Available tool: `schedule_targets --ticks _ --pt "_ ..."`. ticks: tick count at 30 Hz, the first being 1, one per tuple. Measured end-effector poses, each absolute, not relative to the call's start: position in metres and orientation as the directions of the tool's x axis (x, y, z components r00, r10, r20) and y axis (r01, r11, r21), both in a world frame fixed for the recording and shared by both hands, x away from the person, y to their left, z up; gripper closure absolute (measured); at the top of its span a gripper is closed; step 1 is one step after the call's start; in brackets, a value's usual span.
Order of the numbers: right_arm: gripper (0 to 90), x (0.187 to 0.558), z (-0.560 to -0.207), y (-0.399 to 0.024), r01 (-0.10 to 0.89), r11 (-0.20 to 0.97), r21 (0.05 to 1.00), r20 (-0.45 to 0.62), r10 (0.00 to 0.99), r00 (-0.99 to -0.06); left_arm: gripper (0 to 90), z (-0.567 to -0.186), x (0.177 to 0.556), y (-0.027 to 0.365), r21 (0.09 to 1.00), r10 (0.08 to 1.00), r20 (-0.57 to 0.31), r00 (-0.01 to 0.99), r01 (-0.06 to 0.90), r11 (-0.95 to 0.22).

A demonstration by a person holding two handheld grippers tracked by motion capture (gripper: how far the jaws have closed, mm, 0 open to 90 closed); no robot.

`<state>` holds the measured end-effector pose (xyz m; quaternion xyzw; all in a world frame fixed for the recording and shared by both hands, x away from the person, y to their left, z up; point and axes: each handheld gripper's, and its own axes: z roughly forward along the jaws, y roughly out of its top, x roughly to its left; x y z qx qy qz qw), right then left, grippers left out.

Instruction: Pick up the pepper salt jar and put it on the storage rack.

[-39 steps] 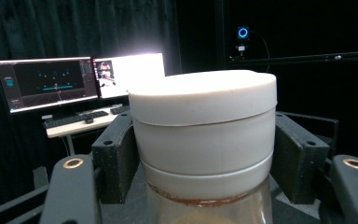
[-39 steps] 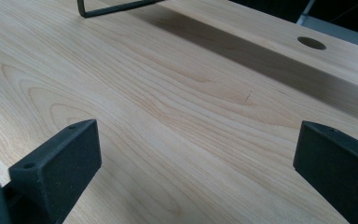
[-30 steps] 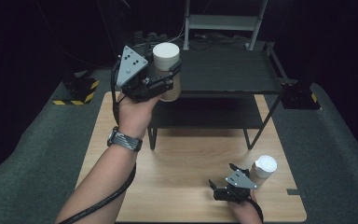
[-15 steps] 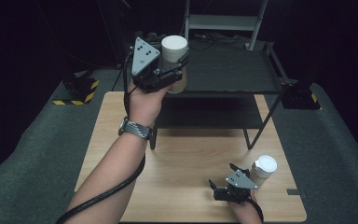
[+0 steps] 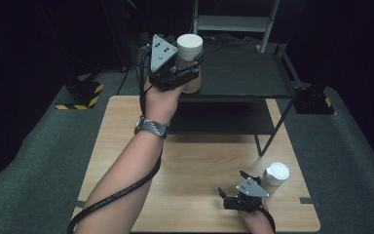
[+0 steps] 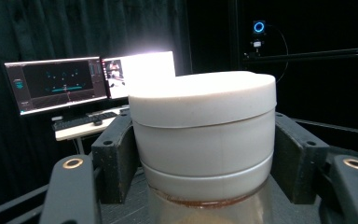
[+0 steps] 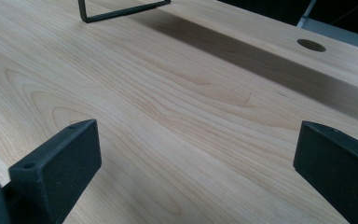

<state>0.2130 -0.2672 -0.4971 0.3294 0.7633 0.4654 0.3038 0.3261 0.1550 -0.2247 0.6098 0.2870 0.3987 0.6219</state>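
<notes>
Holding a jar [image 5: 190,61] tight in the left hand-held gripper [image 5: 187,68] over the shelf [image 5: 243,78]; right hand-held gripper [image 5: 233,192] wide, empty, low over the worktop [image 5: 195,170].

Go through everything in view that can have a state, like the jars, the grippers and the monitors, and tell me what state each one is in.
Clear jar with white lid: lid on, upright, held in the air above the black shelf's top tier.
Left gripper: shut on that jar, jaws clamping lid and neck.
Second white-lidded jar: lid on, upright on the wooden table.
Right gripper: open, nothing between its jaws.
Monitors: switched on.
</notes>
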Motion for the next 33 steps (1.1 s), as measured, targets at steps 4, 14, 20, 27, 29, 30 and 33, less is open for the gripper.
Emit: schedule_targets --ticks 4,14,20,27,29,30,33 --pt "0.0 0.2132 -0.4972 -0.2674 0.219 0.350 0.911 -0.157 0.785 -0.599 33.0 -0.2274 0.3295 0.1530 0.989 0.849 0.117 0.516 -0.142 -0.050" --pt "0.0 0.2132 -0.4970 -0.2672 0.218 0.353 0.910 -0.159 0.784 -0.601 32.9 -0.2308 0.3288 0.1525 0.986 0.845 0.133 0.517 -0.159 -0.057" --pt "0.0 0.2131 -0.4970 -0.2670 0.219 0.353 0.910 -0.160 0.784 -0.600 32.7 -0.2309 0.3279 0.1524 0.985 0.846 0.135 0.516 -0.159 -0.060" --pt "0.0 0.2133 -0.4970 -0.2675 0.219 0.351 0.910 -0.157 0.784 -0.601 32.6 -0.2302 0.3282 0.1526 0.987 0.846 0.129 0.518 -0.153 -0.057" --pt "0.0 0.2131 -0.4971 -0.2675 0.219 0.351 0.911 -0.157 0.784 -0.601 32.4 -0.2294 0.3282 0.1528 0.988 0.845 0.125 0.520 -0.147 -0.055" --pt "0.0 0.2131 -0.4971 -0.2675 0.219 0.351 0.911 -0.157 0.784 -0.601 32.1 -0.2294 0.3282 0.1528 0.988 0.845 0.125 0.520 -0.147 -0.055" --pt "0.0 0.2133 -0.4971 -0.2678 0.219 0.350 0.911 -0.157 0.783 -0.602 28.2 -0.2294 0.3273 0.1528 0.991 0.849 0.103 0.519 -0.129 -0.042"
